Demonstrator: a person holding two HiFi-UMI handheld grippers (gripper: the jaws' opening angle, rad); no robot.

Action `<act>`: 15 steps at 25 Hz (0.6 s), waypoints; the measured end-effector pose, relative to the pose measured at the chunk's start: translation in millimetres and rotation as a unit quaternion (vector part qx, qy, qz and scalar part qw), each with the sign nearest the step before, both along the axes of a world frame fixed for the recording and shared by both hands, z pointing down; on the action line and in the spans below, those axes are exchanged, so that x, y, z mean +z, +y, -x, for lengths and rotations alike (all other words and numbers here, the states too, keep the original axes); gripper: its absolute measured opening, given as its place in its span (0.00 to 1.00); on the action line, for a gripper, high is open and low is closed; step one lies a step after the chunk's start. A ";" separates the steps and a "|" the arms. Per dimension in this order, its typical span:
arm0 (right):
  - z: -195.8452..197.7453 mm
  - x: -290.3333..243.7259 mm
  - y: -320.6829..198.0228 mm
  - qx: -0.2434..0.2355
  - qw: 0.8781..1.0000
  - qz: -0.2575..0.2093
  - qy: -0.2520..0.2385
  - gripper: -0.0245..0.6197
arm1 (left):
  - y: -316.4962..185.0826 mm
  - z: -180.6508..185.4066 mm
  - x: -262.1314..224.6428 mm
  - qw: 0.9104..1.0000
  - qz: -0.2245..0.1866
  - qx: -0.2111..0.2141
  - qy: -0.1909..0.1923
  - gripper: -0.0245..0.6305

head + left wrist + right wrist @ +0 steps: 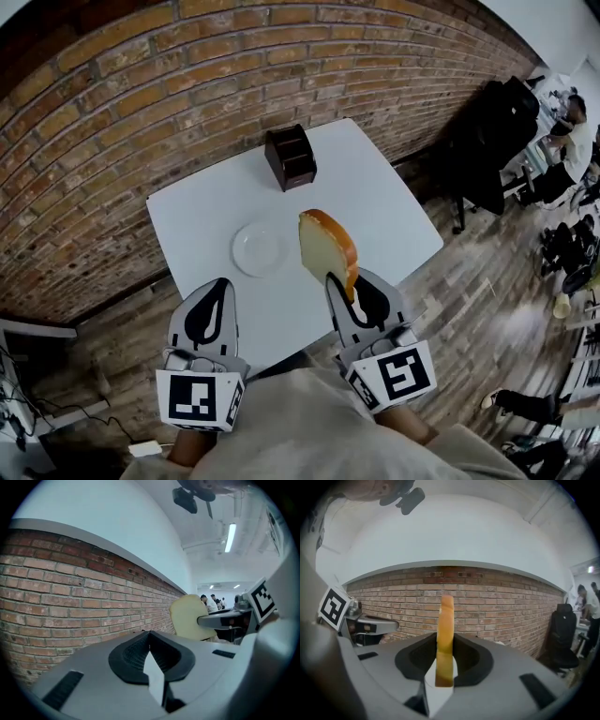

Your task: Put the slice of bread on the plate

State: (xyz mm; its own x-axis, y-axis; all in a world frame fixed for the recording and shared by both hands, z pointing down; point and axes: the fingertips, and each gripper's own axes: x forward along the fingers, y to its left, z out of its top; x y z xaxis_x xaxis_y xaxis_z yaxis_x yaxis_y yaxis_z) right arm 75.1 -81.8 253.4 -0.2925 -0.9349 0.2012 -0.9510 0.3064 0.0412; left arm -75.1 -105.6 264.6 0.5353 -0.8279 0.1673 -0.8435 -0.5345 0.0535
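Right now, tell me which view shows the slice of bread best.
Head view: whole slice of bread, face and crust, upright in the right gripper. Right gripper view shows only its crust edge; left gripper view its pale face, partly hidden.

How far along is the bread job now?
Done: the right gripper grips the bread slice on edge. In hand: the slice hangs above the table, beside the plate. Left: lay it on the empty plate and release.

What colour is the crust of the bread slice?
Golden brown; the bread slice shows it best in the right gripper view.
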 end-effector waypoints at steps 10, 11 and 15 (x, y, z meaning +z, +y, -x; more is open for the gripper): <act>12.2 26.4 -19.0 -0.058 0.998 0.016 -0.021 0.18 | -19.3 -0.1 18.6 1.000 0.014 -0.018 0.008 0.06; 13.5 30.5 -19.5 -0.066 0.997 0.020 -0.026 0.18 | -20.5 -1.8 20.6 1.000 0.015 -0.016 0.007 0.06; 20.3 48.2 -21.9 -0.099 0.993 0.039 -0.042 0.18 | -24.6 -6.8 27.8 1.000 0.020 -0.013 0.003 0.06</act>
